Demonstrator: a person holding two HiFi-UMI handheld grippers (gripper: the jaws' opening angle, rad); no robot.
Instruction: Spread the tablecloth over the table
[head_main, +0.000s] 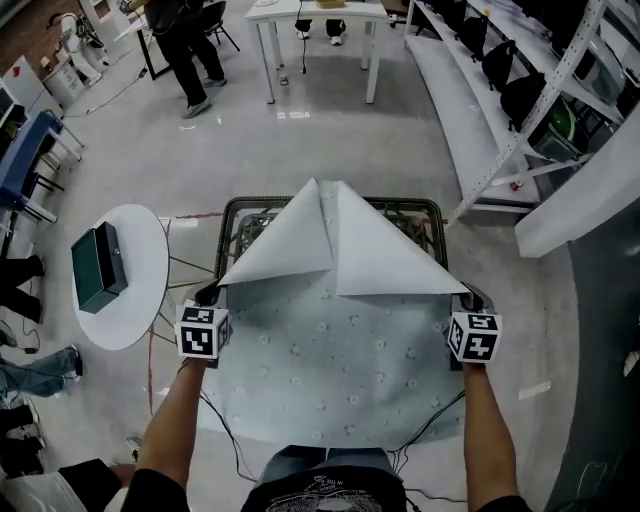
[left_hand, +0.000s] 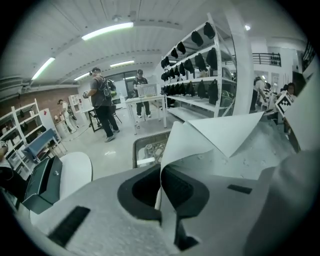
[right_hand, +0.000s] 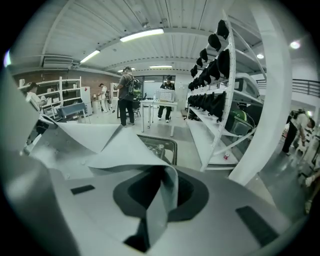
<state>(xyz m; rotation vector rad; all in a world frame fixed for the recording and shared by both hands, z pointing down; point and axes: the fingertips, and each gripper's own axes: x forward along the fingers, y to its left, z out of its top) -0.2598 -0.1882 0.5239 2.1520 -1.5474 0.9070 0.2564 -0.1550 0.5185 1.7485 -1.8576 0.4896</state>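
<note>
While the pale grey-blue dotted tablecloth covers the near part of the dark metal-framed rectangular table, its two far corners are folded back toward the person, white underside up, leaving the table's far rim bare. Left gripper is clamped on the cloth's left edge and right gripper pinches a fold of its right edge. A round white side table carrying a dark green box stands just left.

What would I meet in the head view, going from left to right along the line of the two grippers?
dark green box → left gripper → tablecloth → right gripper
</note>
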